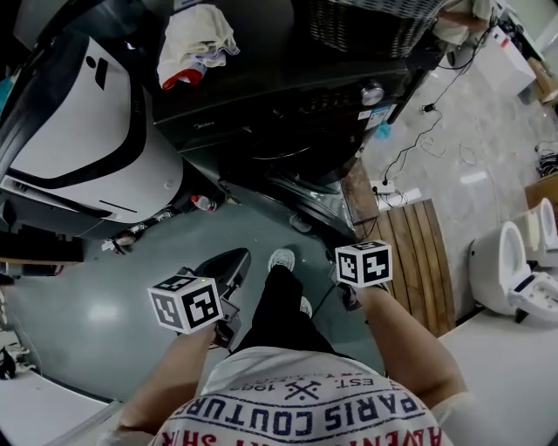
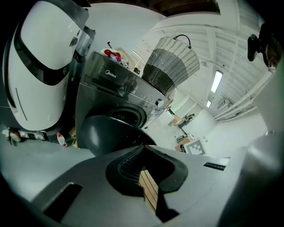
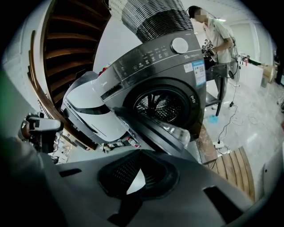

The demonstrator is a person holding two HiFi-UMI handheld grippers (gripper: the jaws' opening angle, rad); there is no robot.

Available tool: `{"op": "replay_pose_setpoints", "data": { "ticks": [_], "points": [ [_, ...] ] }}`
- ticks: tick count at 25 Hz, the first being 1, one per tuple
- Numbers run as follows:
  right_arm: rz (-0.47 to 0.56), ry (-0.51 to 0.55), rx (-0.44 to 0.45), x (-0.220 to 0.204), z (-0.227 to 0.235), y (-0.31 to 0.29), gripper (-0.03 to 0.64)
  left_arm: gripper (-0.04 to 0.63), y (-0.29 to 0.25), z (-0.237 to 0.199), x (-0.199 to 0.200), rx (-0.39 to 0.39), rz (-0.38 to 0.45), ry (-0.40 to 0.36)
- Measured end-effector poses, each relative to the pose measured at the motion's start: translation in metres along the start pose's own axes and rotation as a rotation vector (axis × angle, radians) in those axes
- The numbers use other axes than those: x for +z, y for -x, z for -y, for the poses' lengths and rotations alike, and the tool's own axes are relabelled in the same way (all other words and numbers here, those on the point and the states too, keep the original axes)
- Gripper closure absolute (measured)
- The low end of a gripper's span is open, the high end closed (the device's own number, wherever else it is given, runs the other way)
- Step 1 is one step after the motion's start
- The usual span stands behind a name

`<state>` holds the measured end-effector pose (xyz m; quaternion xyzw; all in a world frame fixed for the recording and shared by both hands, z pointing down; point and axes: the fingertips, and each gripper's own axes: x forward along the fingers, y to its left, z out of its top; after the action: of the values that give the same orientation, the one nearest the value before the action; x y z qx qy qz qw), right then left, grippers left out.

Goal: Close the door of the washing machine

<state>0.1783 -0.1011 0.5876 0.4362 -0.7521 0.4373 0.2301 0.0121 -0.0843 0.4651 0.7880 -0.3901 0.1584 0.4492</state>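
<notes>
The dark grey front-loading washing machine (image 1: 288, 113) stands ahead of me. Its round door (image 3: 155, 128) hangs wide open toward me, the glass bowl facing out. The steel drum (image 3: 162, 106) shows behind it. In the left gripper view the door's bowl (image 2: 106, 135) is a dark dome just past the jaws. My left gripper (image 2: 143, 147) is shut and holds nothing. My right gripper (image 3: 141, 151) is shut too, also with nothing in it. Both stay short of the door without touching it. Their marker cubes (image 1: 186, 305) (image 1: 364, 263) flank my leg.
A wicker basket (image 1: 366, 22) and a bundle of cloth (image 1: 196, 39) sit on top of the machine. A big white appliance (image 1: 78, 113) stands to its left. On the right are a wooden slat mat (image 1: 418, 253), floor cables, a toilet (image 1: 510, 270) and a person (image 3: 213, 35).
</notes>
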Motion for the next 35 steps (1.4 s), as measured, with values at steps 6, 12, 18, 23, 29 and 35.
{"op": "replay_pose_setpoints", "data": {
  "ticks": [6, 12, 18, 23, 29, 35],
  "points": [
    [-0.007, -0.035, -0.042, 0.015, 0.02, -0.005, 0.595, 0.569, -0.015, -0.008, 0.014, -0.015, -0.014, 0.008],
    [0.007, -0.079, -0.098, 0.035, 0.043, -0.01, 0.595, 0.569, -0.024, -0.019, 0.029, -0.019, -0.029, 0.01],
    [0.023, -0.078, -0.131, 0.059, 0.06, -0.016, 0.595, 0.569, -0.034, -0.028, 0.038, -0.019, -0.058, 0.006],
    [0.036, -0.1, -0.16, 0.077, 0.073, -0.02, 0.595, 0.569, -0.046, -0.035, 0.049, -0.029, -0.086, -0.006],
    [0.064, -0.137, -0.19, 0.099, 0.089, -0.026, 0.595, 0.569, -0.062, -0.039, 0.072, -0.037, -0.096, -0.019],
    [0.093, -0.152, -0.194, 0.123, 0.103, -0.033, 0.595, 0.569, -0.073, -0.044, 0.081, -0.04, -0.125, -0.029]
  ]
}}
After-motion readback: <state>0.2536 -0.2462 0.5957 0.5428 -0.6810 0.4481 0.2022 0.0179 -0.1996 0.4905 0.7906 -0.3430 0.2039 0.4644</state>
